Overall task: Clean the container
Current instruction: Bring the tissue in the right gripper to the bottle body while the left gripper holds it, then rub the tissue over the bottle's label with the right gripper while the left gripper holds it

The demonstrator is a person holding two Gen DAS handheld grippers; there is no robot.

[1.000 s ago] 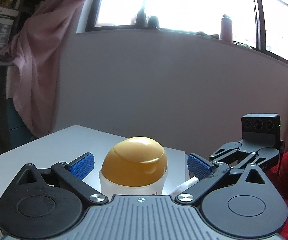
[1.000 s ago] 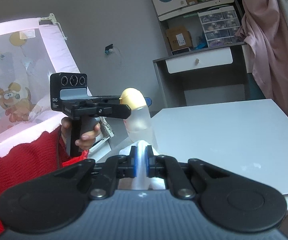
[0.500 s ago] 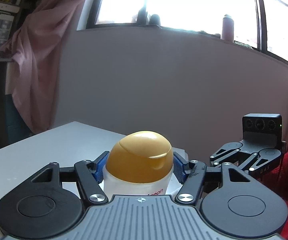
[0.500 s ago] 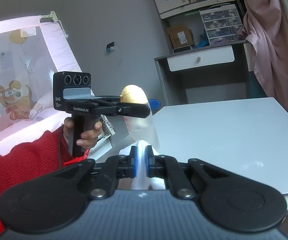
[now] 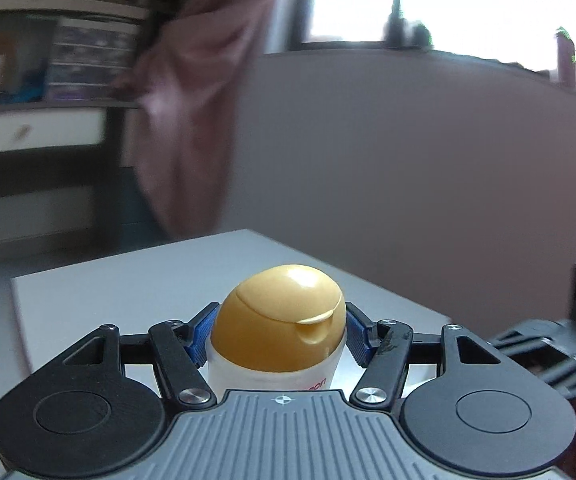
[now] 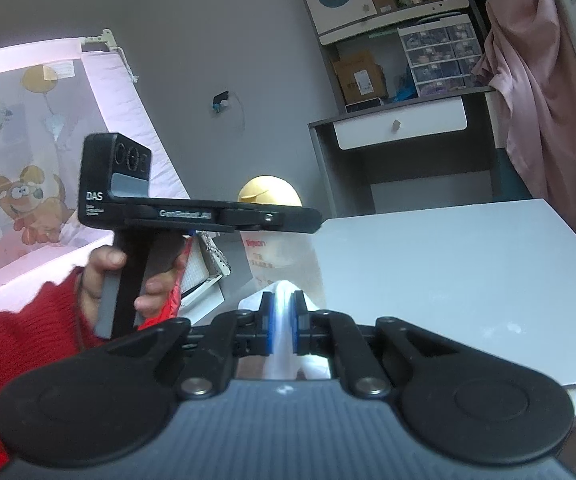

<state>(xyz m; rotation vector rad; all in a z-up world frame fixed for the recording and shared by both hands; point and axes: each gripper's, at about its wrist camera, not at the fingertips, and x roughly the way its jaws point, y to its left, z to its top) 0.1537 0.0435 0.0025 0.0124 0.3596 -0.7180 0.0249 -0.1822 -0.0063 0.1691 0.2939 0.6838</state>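
A translucent white bottle with a rounded yellow flip cap [image 5: 280, 324] is held upright over the white table. My left gripper [image 5: 278, 336] is shut on it, its blue pads pressing just below the cap. In the right wrist view the bottle [image 6: 276, 252] shows behind the left gripper's body [image 6: 192, 214]. My right gripper [image 6: 282, 320] is shut on a white cloth [image 6: 284, 344], which sits right at the lower part of the bottle; whether it touches I cannot tell.
The white table [image 6: 447, 280] stretches to the right, with its edge near me. A grey desk with a white drawer [image 6: 399, 124] and a pink curtain [image 6: 535, 92] stand behind. A pink cot [image 6: 28, 160] is at the left.
My left gripper closed on the bottle below its cap, then turned to the left with it, so the cap's lip now faces right. The right gripper kept the cloth in place.
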